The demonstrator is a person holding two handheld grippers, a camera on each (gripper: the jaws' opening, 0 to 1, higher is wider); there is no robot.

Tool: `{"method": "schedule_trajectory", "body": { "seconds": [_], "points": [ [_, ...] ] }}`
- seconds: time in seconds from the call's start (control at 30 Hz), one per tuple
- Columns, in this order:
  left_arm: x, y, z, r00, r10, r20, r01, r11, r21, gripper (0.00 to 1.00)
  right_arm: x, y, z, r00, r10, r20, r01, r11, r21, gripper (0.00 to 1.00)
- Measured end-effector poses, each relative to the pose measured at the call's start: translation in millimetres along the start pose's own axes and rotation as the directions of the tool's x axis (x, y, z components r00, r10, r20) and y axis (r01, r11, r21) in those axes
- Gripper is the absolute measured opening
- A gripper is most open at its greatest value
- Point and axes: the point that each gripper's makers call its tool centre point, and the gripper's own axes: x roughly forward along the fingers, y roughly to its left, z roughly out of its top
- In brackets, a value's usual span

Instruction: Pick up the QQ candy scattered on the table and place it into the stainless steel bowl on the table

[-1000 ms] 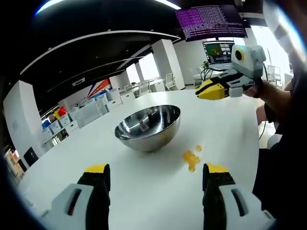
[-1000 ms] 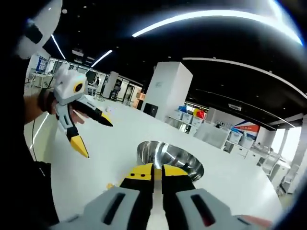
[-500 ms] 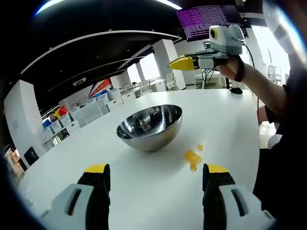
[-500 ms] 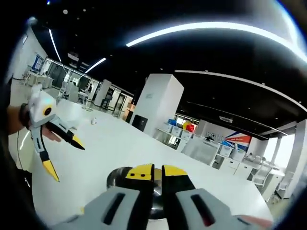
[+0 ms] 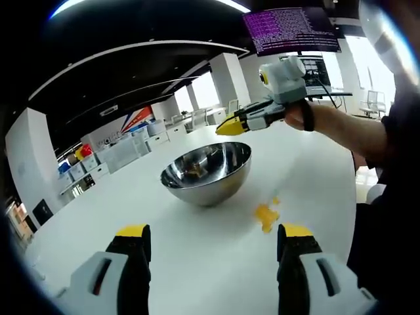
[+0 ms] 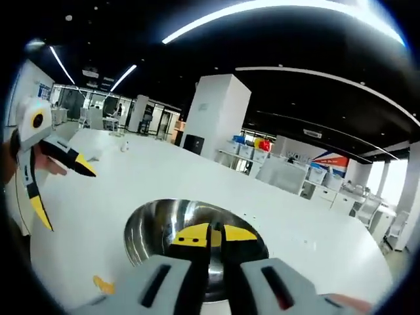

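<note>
A stainless steel bowl stands on the white table. A small heap of yellow QQ candy lies on the table just right of it. My left gripper is open and low over the table in front of the bowl, with nothing between its jaws. My right gripper, held by a hand, hovers over the bowl's far rim. In the right gripper view the right gripper is shut above the bowl; I cannot make out anything between its jaws. The candy and the open left gripper lie to the left.
The person's arm reaches in from the right over the table. Monitors stand beyond the table's far edge. Shelves with coloured bins and white pillars are far behind.
The right gripper, still shut, has swung from beside the candy to over the bowl; the bowl now sits under its jaws. The left gripper has stayed in place and open.
</note>
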Motion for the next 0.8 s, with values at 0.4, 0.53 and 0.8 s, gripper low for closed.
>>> {"method": "schedule_trajectory", "body": {
  "seconds": [0.4,0.53,0.8],
  "points": [
    [-0.4,2.1,1.2,1.0,0.008,0.007,-0.008,1.0,0.003,0.78,-1.8,1.1,-15.2,0.999,-0.011,-0.037,0.01,1.0,-0.019,0.06],
    [-1.6,4.0,4.7,1.0,0.018,0.022,-0.018,1.0,0.001,0.78,-2.9,3.3,-15.6,0.999,-0.004,-0.035,0.003,1.0,-0.018,0.06],
    [-0.8,-1.3,0.7,1.0,-0.007,0.014,0.007,1.0,-0.005,0.78,-7.4,4.0,0.1,0.998,0.009,0.063,-0.014,0.997,0.073,0.2]
  ]
}}
